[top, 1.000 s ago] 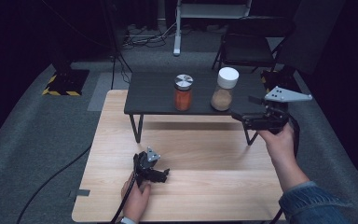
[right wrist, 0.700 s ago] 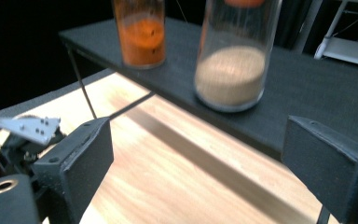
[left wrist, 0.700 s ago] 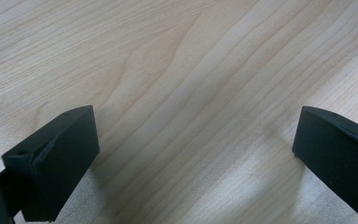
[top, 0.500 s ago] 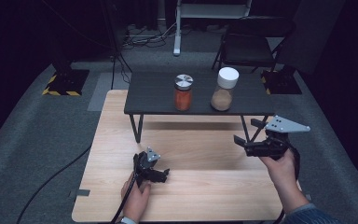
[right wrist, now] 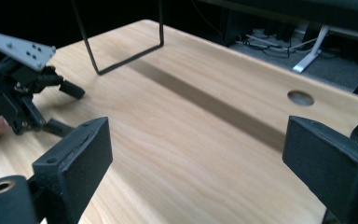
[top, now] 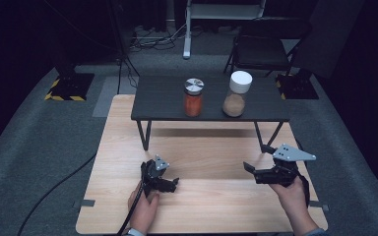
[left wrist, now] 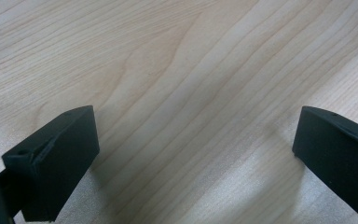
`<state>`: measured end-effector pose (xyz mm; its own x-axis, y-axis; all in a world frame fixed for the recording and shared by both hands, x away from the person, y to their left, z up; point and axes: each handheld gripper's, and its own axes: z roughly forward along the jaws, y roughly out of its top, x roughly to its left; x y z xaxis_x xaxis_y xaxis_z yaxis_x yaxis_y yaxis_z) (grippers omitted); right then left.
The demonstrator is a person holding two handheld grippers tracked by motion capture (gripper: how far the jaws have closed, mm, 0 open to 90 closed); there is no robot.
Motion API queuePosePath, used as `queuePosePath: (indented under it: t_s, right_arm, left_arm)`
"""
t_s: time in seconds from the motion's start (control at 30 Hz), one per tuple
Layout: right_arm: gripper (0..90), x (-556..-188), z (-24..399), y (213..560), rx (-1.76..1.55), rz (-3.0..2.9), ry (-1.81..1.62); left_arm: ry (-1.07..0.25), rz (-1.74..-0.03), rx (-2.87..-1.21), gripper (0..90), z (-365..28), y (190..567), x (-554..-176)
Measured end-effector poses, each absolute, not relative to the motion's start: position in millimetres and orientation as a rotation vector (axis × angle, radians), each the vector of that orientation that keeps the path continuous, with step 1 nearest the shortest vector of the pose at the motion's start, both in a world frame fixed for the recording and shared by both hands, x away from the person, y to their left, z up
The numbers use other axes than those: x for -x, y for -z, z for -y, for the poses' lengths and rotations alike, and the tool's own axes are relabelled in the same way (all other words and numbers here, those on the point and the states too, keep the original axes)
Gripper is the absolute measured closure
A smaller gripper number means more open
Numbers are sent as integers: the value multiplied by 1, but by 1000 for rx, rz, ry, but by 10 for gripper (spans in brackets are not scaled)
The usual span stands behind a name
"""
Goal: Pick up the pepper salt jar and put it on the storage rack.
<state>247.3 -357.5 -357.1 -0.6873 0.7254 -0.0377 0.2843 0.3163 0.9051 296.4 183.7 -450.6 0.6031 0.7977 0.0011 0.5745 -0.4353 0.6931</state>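
Having dropped from beside the shelf [top: 211,98], the right claw [top: 250,168] hovers open over the table [top: 211,206], the left claw [top: 173,183] unmoved, open.

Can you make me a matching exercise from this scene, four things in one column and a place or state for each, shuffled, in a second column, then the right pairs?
Things:
1. Glass jar of orange-red powder with a silver metal lid
2. Glass jar of tan powder with a white round lid
3. Left gripper
4. Right gripper

Places or states:
A. Right side of the low dark table
B. Open, low over the light wooden tabletop at its near left
C. Open, grey three-cornered plate on top, at the near right
D. Middle of the low dark table

Pairs: 1-D, 2-A, 3-B, 4-C
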Motion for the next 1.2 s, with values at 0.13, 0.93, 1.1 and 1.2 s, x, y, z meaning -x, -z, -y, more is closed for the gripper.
queuePosePath:
  t_s: [0.13,0.93,1.1,1.2]
  right_arm:
    - [82,-246,359,370,-920,-2155,-1350]
    - [94,-255,351,432,-1059,-2282,-1277]
    - [90,-259,346,437,-1060,-2327,-1241]
    - [90,-262,341,441,-1065,-2354,-1205]
  left_arm:
    - [-435,-1078,-2168,3,-184,451,-297]
    - [-439,-1070,-2167,3,-184,451,-296]
    - [-434,-1075,-2170,3,-184,451,-296]
    - [-435,-1073,-2169,3,-184,451,-296]
